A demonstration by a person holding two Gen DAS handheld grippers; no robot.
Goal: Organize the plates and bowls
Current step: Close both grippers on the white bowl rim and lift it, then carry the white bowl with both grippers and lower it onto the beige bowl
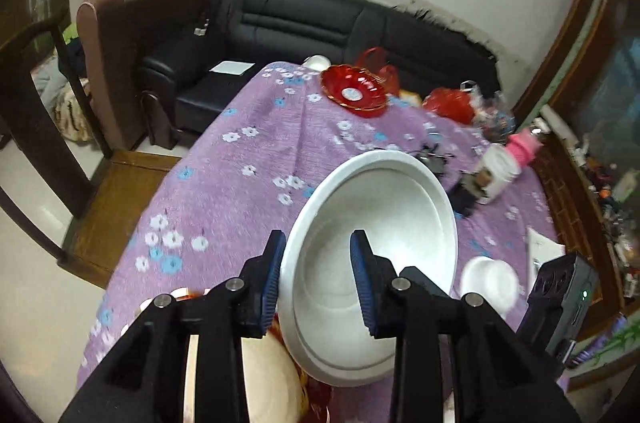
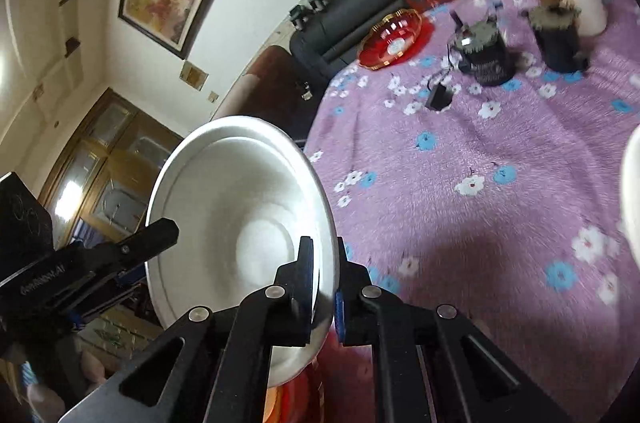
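1. Right tool (image 2: 324,287): clamped on the rim of the white bowl (image 2: 240,223), carried tilted above the counter (image 2: 460,223).
2. Left tool (image 1: 316,279): fingers spread wide astride the same rim, gripping nothing.
3. Step: carrying. Next: lower it, probably onto the dishes beneath the tools.
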